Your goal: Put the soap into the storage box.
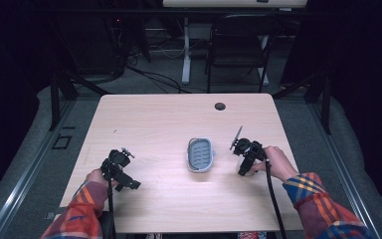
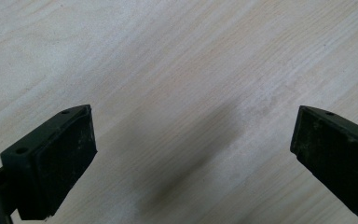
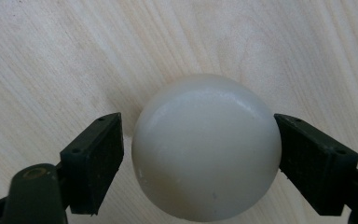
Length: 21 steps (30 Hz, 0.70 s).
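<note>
**White ball between the right jaws, grey tray at table centre**

A smooth, glossy white ball sits between the jaws of the right gripper in the right gripper view. The right-hand pad touches its side; on the left a thin gap seems to show, so whether the ball is firmly gripped or only bracketed cannot be told. Its lower edge is cut off by the frame. No writing or label can be read on it.

In the high view the right gripper stands at about 3 o'clock from the small oval grey plastic tray with a ribbed floor and pale rim, near it but apart. The ball itself is too small and hidden by the gripper there to make out. The tray carries no legible mark.

The left gripper rests at about 8 o'clock from the tray, well apart. In the left gripper view its jaws stand wide apart with bare wood between them.

All this lies on the light wooden table, which has a round dark grommet hole at 12 o'clock. Plaid sleeves enter from the bottom edge, cut off. Beyond the table, a black folding chair stands in deep shadow, details hard to see.
</note>
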{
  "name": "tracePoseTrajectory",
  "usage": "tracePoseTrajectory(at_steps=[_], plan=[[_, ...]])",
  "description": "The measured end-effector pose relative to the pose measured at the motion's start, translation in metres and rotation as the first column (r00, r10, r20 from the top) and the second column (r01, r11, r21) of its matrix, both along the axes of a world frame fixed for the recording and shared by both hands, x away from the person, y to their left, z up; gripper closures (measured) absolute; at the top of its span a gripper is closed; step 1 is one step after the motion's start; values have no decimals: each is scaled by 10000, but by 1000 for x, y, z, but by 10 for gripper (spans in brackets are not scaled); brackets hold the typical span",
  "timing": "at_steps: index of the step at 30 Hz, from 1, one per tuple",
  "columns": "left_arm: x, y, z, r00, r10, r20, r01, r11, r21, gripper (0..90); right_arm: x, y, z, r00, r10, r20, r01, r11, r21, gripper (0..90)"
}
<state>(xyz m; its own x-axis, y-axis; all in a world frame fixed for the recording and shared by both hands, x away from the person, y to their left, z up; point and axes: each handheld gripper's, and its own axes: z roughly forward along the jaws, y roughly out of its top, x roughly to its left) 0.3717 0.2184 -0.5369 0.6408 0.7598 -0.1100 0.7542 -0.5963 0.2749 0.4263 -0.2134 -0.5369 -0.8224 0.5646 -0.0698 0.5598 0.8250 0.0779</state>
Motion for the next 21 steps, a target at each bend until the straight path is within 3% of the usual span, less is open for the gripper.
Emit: tracePoseTrajectory(at_steps=[4, 10, 21], plan=[[0, 0, 0, 10000, -33, 1, 33, 10000, 36, 0, 1, -1, 1, 9999, -140, 61, 141, 9999, -38, 235], [0, -1, 0, 10000, -49, -12, 49, 10000, 73, 0, 2, -2, 4, 10000, -73, -41, 72, 9998, -185, 239], [0, -2, 0, 10000, -37, -61, 38, 9999, 105, 1, -1, -4, 13, 9992, -313, 247, 309, 9994, 157, 242]])
